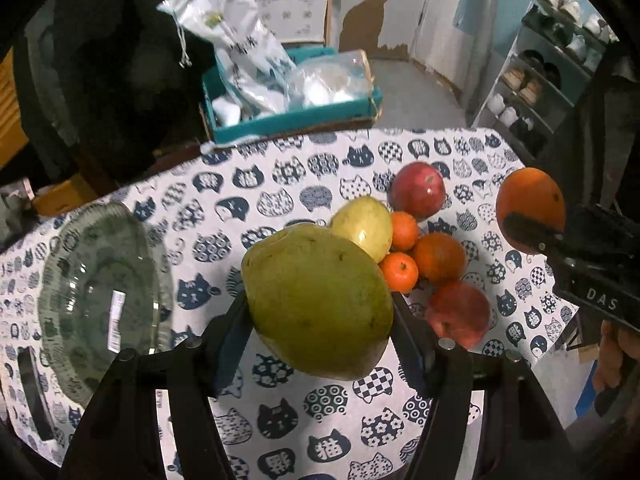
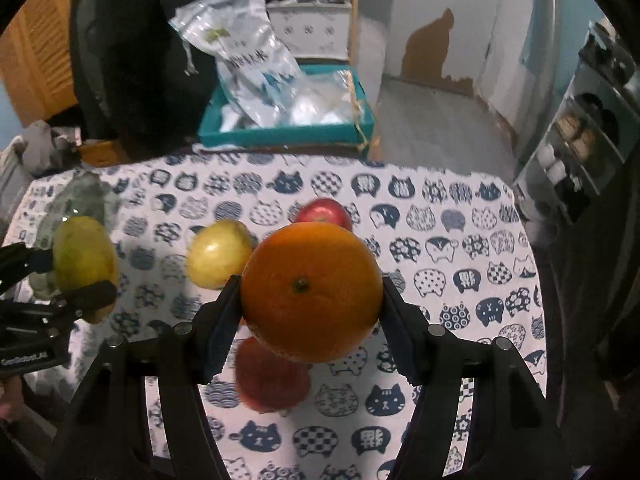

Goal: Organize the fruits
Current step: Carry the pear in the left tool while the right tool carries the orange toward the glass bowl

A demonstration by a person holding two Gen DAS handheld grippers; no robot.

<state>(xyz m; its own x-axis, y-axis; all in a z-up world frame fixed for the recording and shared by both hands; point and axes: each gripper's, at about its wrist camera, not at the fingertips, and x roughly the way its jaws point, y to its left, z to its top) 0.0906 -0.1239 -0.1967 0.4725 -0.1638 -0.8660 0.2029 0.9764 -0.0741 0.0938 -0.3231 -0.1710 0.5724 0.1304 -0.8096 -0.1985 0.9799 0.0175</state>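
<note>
One green mango (image 1: 318, 300), large, smooth, dull olive with a few dark specks, was clamped between the black fingers of the left gripper (image 1: 320, 312) and held clear above the table (image 1: 280, 400). One large orange (image 2: 310, 292), bright and evenly coloured, its dark stem scar facing the right wrist camera, was pinched between the fingers of the right gripper (image 2: 310, 300), likewise raised off the cloth. Remaining on the table, grouped close together right of centre: one yellow-green fruit (image 1: 364, 226), glossy, kind not determinable; two red apples, the far red apple (image 1: 418, 190) deep red, the near red apple (image 1: 458, 314) paler and blurred; one medium orange (image 1: 440, 256); two small mandarins, the upper mandarin (image 1: 404, 230) and the lower mandarin (image 1: 399, 271), touching their neighbours. One clear glass plate (image 1: 80, 264), ribbed at the rim and bearing a white label, lay well apart at the left side. One tablecloth, white, printed with navy cat heads, covered the table. One teal box (image 1: 280, 120) holding plastic bags stood beyond the far edge.
</note>
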